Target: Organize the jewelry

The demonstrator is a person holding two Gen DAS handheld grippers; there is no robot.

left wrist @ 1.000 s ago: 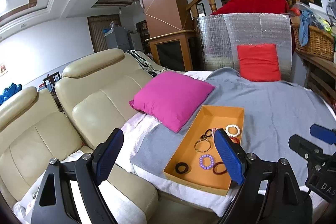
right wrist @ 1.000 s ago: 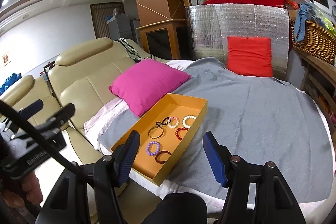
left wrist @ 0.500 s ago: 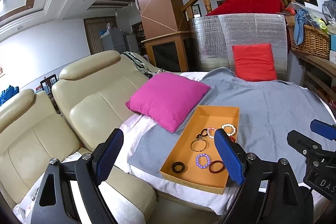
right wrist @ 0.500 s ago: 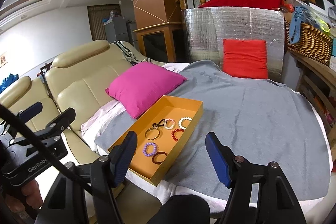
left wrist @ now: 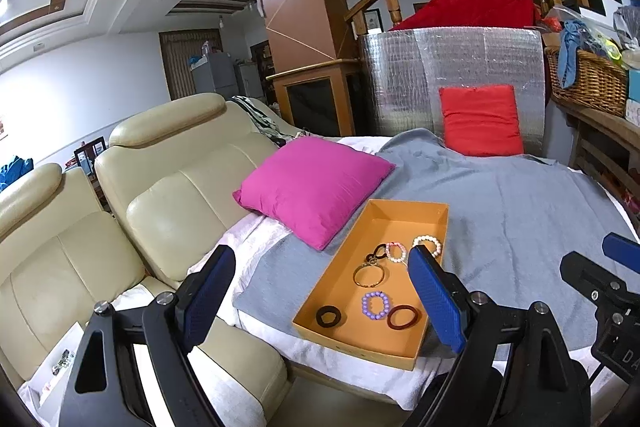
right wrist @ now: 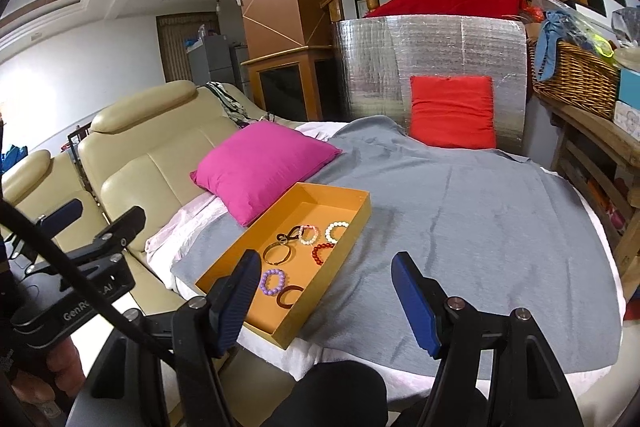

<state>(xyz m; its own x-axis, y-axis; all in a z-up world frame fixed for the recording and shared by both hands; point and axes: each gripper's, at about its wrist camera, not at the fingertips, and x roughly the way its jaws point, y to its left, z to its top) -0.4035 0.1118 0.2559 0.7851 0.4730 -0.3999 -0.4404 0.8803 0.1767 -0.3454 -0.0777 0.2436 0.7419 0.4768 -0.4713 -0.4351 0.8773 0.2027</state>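
Tray (left wrist: 400,215) sits lower in view than before.

My orange tray (left wrist: 404,215) sits open on the grey blanket, flat, just beside the pink cushion. Inside lie a black ring (left wrist: 328,316), a purple bead bracelet (left wrist: 375,304), a dark red band (left wrist: 403,317), a gold bangle (left wrist: 368,274), pink (left wrist: 395,252) and white bead bracelets (left wrist: 427,245), and perhaps a red one (right wrist: 322,251).

Left gripper (right wrist: 76,227) body — partial print "GenRo…"; right gripper (left wrist: 624,255) — "DA…"
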